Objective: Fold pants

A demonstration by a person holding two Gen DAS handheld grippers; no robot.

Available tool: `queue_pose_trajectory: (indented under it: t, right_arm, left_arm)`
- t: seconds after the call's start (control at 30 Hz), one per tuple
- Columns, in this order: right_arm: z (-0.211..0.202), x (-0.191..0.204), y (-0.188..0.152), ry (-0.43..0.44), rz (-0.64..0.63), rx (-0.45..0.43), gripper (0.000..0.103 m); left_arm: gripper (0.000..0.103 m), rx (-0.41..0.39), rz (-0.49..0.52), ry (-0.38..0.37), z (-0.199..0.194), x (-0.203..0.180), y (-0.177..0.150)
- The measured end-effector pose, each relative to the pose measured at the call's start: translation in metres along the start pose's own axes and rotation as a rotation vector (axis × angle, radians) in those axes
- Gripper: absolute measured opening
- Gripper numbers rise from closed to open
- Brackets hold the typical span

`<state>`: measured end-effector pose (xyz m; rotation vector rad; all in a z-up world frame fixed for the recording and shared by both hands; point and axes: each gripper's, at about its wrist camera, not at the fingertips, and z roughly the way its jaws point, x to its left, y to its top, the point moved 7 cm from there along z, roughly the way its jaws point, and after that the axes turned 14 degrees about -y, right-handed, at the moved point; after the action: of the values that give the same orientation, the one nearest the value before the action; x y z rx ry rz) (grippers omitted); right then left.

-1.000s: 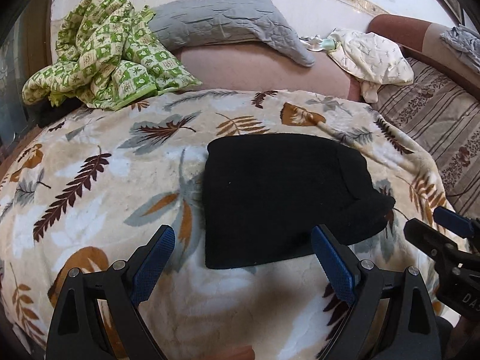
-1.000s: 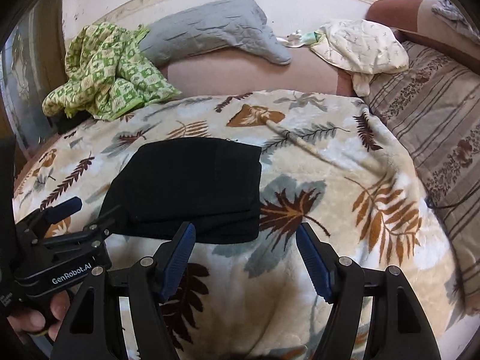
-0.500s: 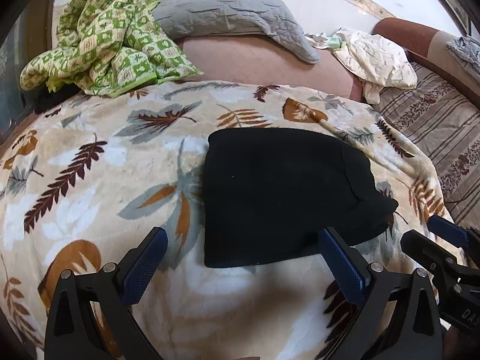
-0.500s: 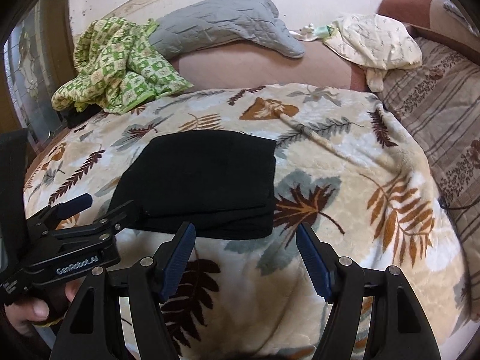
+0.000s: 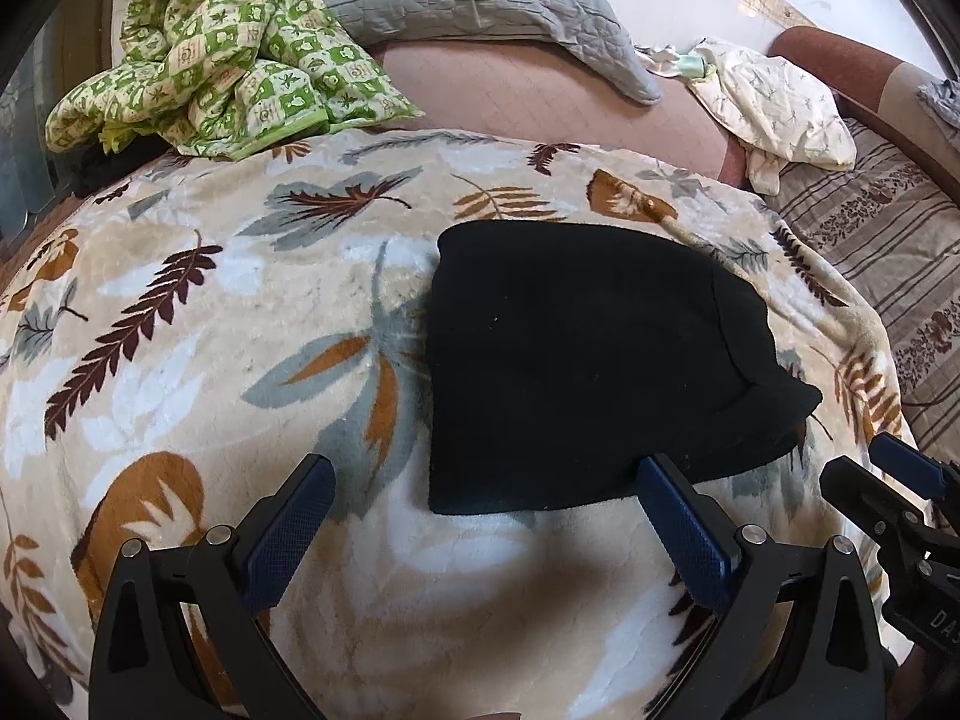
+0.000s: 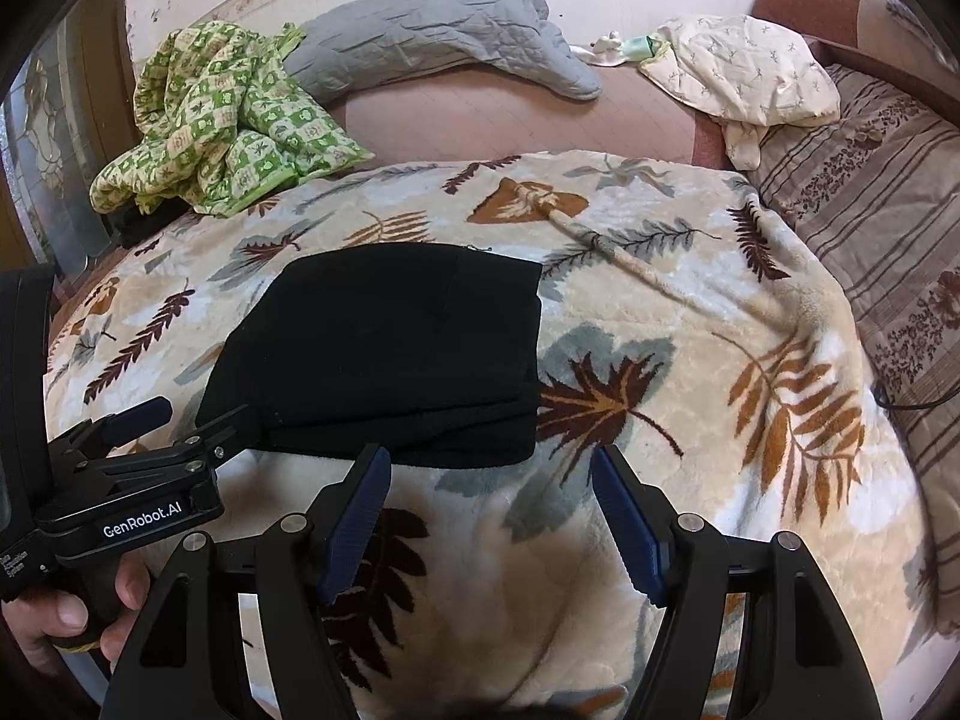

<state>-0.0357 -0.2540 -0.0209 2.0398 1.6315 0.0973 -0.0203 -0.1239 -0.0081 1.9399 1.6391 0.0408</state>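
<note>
- Setting: a bed or couch draped with a leaf-print blanket (image 5: 180, 360); a pale wall runs across the top of both views.
- Pants (image 5: 588, 360): black, already folded into a compact, layered block. It lies flat on the blanket, centre-right in the left wrist view and centre-left in the right wrist view. Layered edges show along its near side in the right wrist view.
- Long axis: the block runs roughly left to right across both frames, its near edge facing the grippers.
- Left gripper (image 5: 486, 516): released, jaws spread wide and empty. The block sits just ahead, its near-left corner between the fingertips in the picture; contact cannot be confirmed.
- Right gripper (image 6: 489, 510): likewise released and empty. The block's near-right corner lies just ahead and to the left of its fingers.
- Judgement: both grippers stand about equally near the near edge, one toward each end. The fold appears finished or nearly so.
- Surroundings: green patterned quilt (image 5: 210, 54) at upper left, grey pillow (image 5: 480, 0) at top centre, cream cloth (image 5: 774, 102) at upper right, striped cover (image 6: 888, 210) along the right edge.
</note>
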Motion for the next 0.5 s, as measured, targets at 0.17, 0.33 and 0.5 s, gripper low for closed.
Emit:
queue_pose_trajectory:
  t: [0.17, 0.33, 0.5]
  right_arm:
    - [0.0006, -0.0002, -0.0001, 0.003, -0.001, 0.001, 0.071]
    - [0.0009, -0.0006, 0.0000, 0.005, 0.000, 0.001, 0.071]
    - [0.0013, -0.0008, -0.0001, 0.006, 0.001, 0.002, 0.071]
  left_arm:
    - [0.102, 0.007, 0.003, 0.005, 0.0020, -0.0010, -0.0013]
    - [0.102, 0.017, 0.005, 0.011, 0.0044, -0.0010, -0.0028]
    - [0.102, 0.037, 0.014, 0.020, 0.0090, -0.0019, -0.0050]
